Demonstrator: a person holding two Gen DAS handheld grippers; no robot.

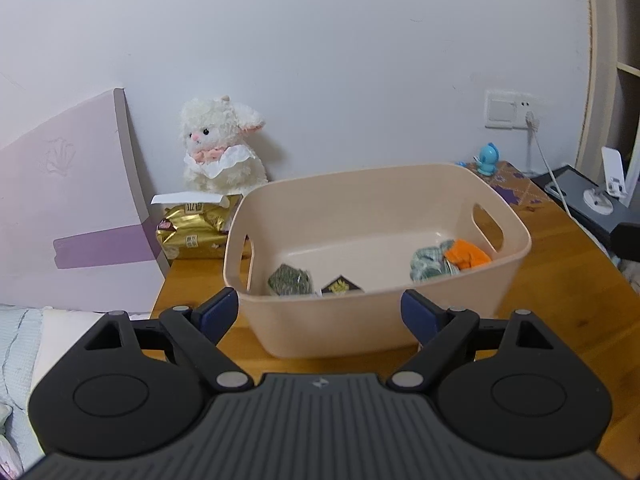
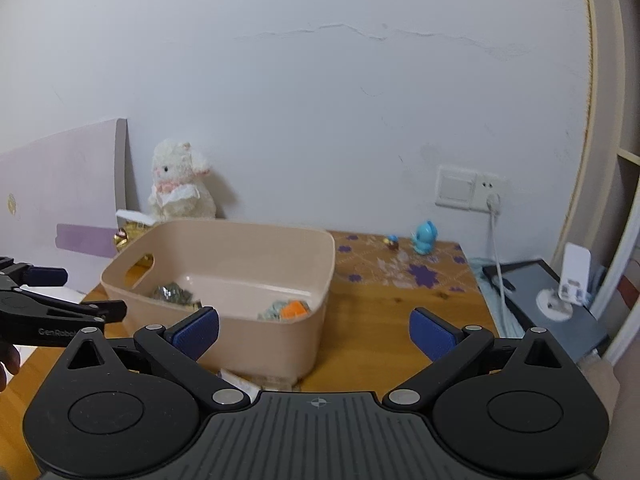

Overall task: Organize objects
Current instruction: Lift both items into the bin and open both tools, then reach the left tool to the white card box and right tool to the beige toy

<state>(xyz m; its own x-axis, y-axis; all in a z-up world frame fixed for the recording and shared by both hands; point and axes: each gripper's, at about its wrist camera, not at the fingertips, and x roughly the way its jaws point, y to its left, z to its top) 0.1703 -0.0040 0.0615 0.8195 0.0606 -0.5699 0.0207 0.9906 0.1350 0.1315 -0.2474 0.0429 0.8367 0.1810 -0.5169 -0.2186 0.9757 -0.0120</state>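
Center frame: pink bin (image 1: 376, 256) on wooden table (image 1: 560, 264), holding green packet (image 1: 290, 279), orange item (image 1: 467, 255). Upper left: plush lamb (image 1: 222, 146), gold pack (image 1: 194, 232); right: blue toy (image 2: 426, 237). White wall (image 2: 320, 100) behind. Left gripper (image 1: 320, 312) and right gripper (image 2: 314, 330) spread, empty.

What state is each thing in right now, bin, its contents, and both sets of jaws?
Left gripper: jaws open, empty.
Right gripper: jaws open, empty.
Beige bin: upright on the table, lidless.
Orange item: inside bin.
Green packet: inside bin.
Plush lamb: upright against the wall.
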